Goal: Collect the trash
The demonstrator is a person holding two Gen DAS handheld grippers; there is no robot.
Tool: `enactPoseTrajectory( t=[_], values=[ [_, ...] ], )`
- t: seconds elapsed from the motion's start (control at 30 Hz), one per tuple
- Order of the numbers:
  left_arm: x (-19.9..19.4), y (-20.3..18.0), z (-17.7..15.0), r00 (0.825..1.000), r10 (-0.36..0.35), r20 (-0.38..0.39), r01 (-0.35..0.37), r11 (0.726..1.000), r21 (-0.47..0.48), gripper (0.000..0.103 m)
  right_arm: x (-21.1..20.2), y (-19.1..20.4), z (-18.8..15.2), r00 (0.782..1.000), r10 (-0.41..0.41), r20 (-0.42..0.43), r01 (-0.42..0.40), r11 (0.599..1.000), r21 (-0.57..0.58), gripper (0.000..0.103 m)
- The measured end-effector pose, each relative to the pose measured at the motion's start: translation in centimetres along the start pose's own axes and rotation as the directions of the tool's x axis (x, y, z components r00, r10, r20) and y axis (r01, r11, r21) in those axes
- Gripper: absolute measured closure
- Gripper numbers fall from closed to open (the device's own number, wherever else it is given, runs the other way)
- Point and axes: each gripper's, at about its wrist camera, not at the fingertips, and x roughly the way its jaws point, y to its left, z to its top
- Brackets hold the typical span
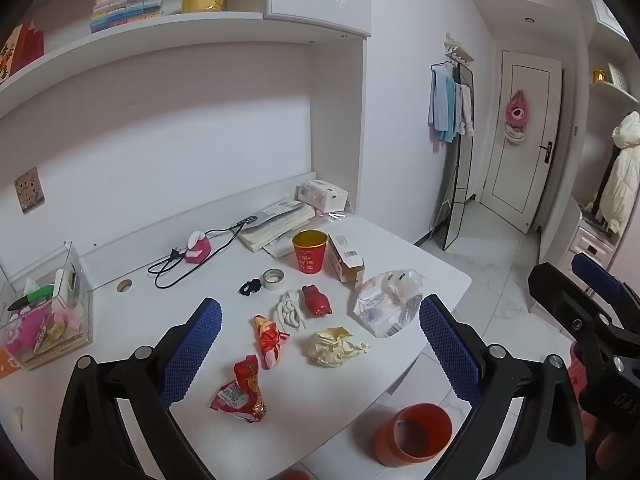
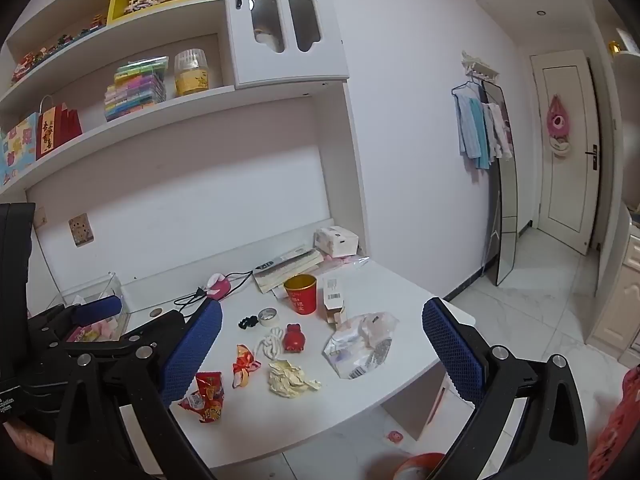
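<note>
Trash lies on the white desk (image 1: 280, 392): a red snack wrapper (image 1: 240, 394) nearest me, a red-and-gold wrapper (image 1: 270, 338), a crumpled yellow paper ball (image 1: 334, 346) and a crumpled clear plastic bag (image 1: 388, 304). The same items show in the right wrist view: snack wrapper (image 2: 206, 398), red-and-gold wrapper (image 2: 244, 366), paper ball (image 2: 290, 378), plastic bag (image 2: 362, 344). An orange bin (image 1: 414, 434) stands on the floor by the desk's front edge. My left gripper (image 1: 320, 348) is open and empty above the desk. My right gripper (image 2: 322, 350) is open and empty, to the right of the left one.
Also on the desk are a red cup (image 1: 309, 251), a cardboard box (image 1: 346, 258), a red figurine (image 1: 317, 300), a white cord (image 1: 290, 311), a tape roll (image 1: 273, 279), books (image 1: 276, 224), a tissue box (image 1: 322, 195) and a clear organiser box (image 1: 44, 312). Shelves hang above.
</note>
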Motion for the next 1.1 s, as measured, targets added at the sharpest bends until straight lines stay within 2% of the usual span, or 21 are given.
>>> enactPoseTrajectory(
  t=[1.1],
  values=[
    [0.7,0.1,-0.6,1.000,0.008,-0.017,-0.008,1.000,-0.005,0.005,-0.2,0.2,0.0,1.000,-0.006,-0.008,0.006,1.000,-0.002,0.005]
  ],
)
